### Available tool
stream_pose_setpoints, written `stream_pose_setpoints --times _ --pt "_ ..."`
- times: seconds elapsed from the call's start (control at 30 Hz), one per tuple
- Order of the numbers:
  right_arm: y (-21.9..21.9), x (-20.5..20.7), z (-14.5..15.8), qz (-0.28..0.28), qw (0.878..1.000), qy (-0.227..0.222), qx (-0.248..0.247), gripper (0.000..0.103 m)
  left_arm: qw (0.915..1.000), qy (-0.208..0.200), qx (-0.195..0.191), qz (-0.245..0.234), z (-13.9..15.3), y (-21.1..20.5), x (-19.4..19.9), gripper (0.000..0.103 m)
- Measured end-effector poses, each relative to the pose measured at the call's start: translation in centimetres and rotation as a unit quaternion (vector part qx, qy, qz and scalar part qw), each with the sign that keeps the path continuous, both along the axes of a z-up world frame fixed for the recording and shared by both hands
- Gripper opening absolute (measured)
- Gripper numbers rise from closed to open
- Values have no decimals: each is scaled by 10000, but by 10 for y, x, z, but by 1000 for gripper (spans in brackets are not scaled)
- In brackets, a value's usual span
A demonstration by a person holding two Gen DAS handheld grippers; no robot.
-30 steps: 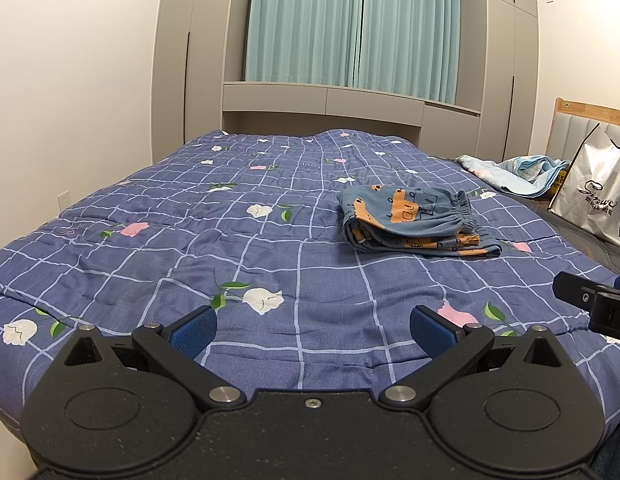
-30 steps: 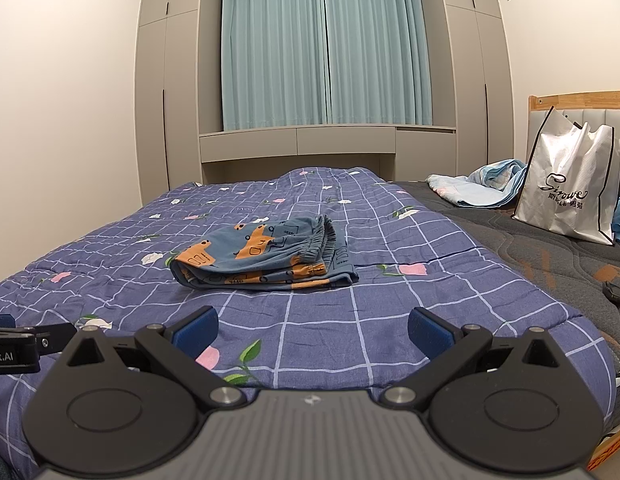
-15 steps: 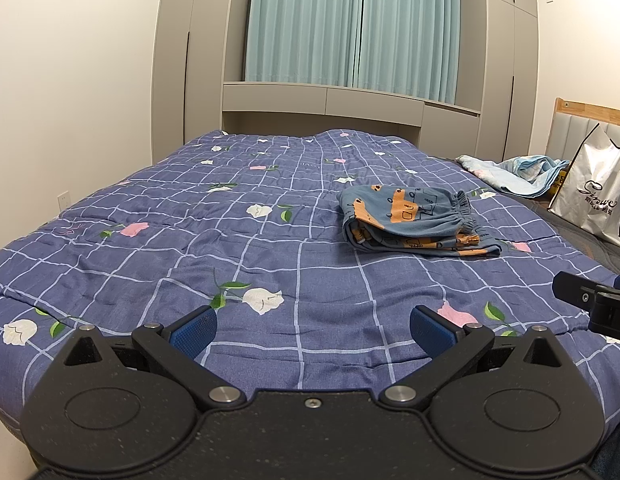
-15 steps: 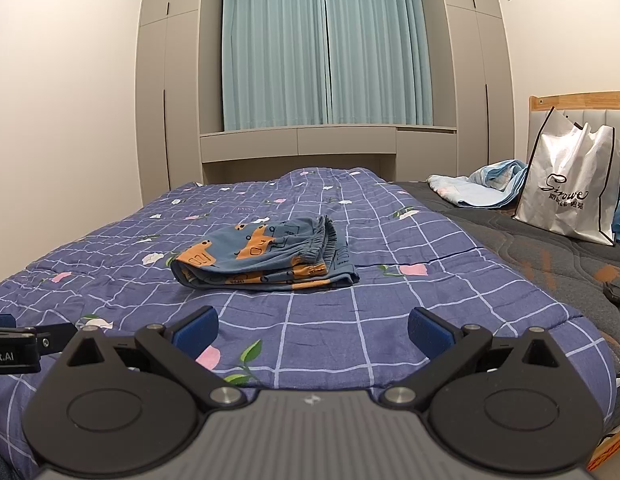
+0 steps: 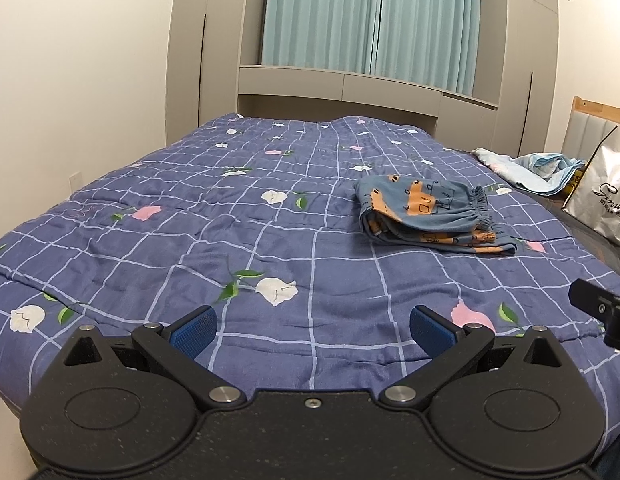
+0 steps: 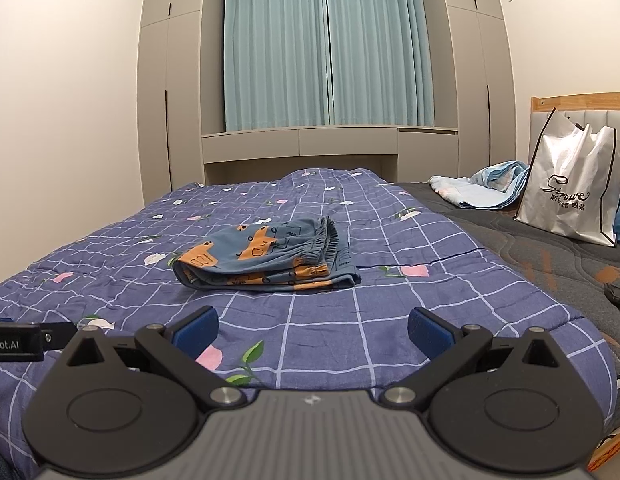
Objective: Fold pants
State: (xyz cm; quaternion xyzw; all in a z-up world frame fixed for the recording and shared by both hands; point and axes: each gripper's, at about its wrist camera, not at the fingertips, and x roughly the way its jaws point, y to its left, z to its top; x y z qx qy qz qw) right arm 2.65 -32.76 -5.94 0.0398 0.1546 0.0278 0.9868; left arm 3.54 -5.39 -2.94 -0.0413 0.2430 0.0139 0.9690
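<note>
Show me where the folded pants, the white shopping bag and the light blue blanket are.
folded pants (image 6: 265, 258): right wrist view, top layer of the fold.
white shopping bag (image 6: 570, 196): right wrist view, printed front panel.
light blue blanket (image 6: 478, 190): right wrist view, middle of the crumpled heap.

- The quilt (image 6: 390, 304) fills the lower half of the right wrist frame; the folded pants (image 6: 269, 258) lie on it just left of centre.
- The shopping bag (image 6: 570, 196) stands at the right edge, a crumpled cloth (image 6: 478, 188) just left of it.
- The curtains (image 6: 328, 48) hang at upper centre, behind the bed.
- In the left wrist frame the pants (image 5: 426, 212) lie right of centre.
</note>
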Motion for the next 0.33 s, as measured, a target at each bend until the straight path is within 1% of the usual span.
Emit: stream_pose_setpoints --times 0.33 --pt "-2 0 1 45 10000 20 -19 103 10000 35 -10 25 0 1 4 102"
